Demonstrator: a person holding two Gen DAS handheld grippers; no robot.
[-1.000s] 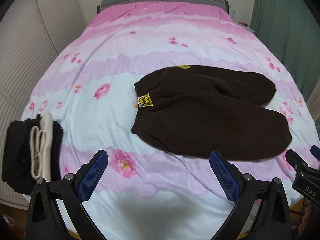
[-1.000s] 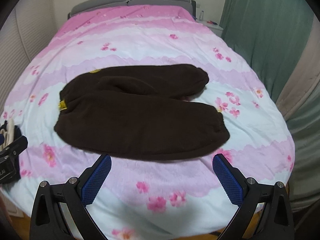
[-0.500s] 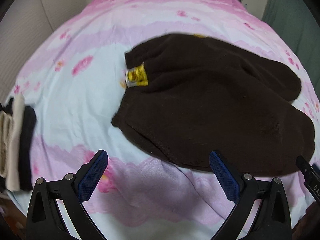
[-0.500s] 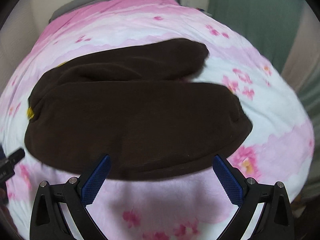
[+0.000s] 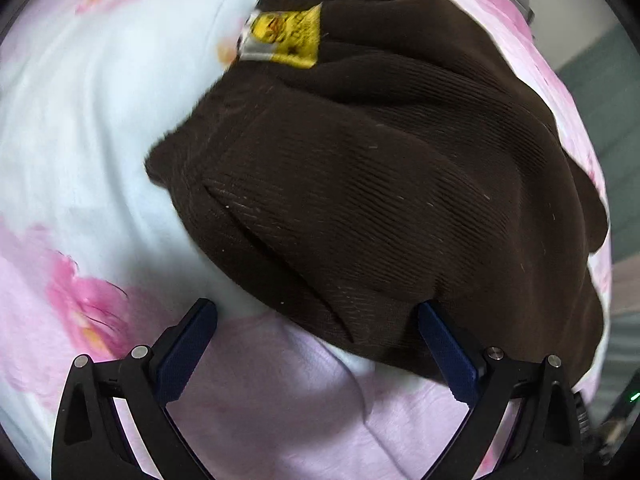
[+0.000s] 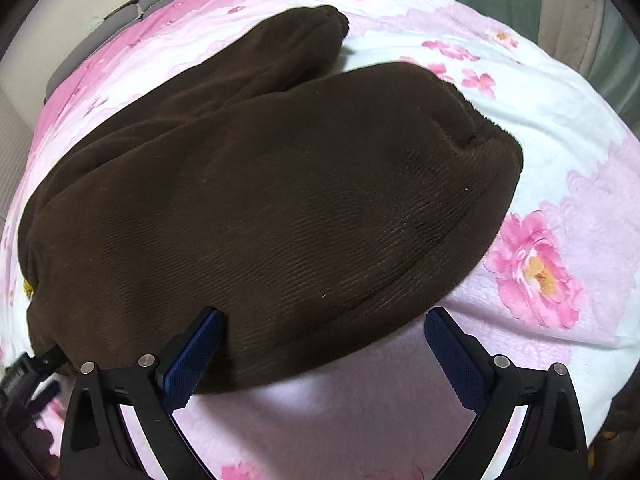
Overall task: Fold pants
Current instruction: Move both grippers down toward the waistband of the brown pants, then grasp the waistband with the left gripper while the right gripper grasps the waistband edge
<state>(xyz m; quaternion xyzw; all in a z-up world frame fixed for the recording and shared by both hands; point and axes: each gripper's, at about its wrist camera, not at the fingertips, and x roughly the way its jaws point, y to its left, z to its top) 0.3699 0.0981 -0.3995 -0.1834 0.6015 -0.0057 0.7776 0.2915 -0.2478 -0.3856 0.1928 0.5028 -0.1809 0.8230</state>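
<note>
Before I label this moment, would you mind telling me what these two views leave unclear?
- Yellow tag on the pants: motion blur in the left wrist view makes its print unreadable.
- The waistband end in the right wrist view: only a yellow sliver shows at the left edge, behind the pants.
- Whether either open gripper's fingers touch the fabric or the quilt: cannot tell.

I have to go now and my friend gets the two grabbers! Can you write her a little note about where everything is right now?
Left gripper: open, empty, low over the near edge at the waist end of the dark brown fleece pants, near the yellow tag.
Right gripper: open, empty, at the near leg's edge by the cuff.
Pants lie flat on the pink floral bedspread, legs spread apart.
Done: no fold yet.
Left: grip, then fold.
</note>
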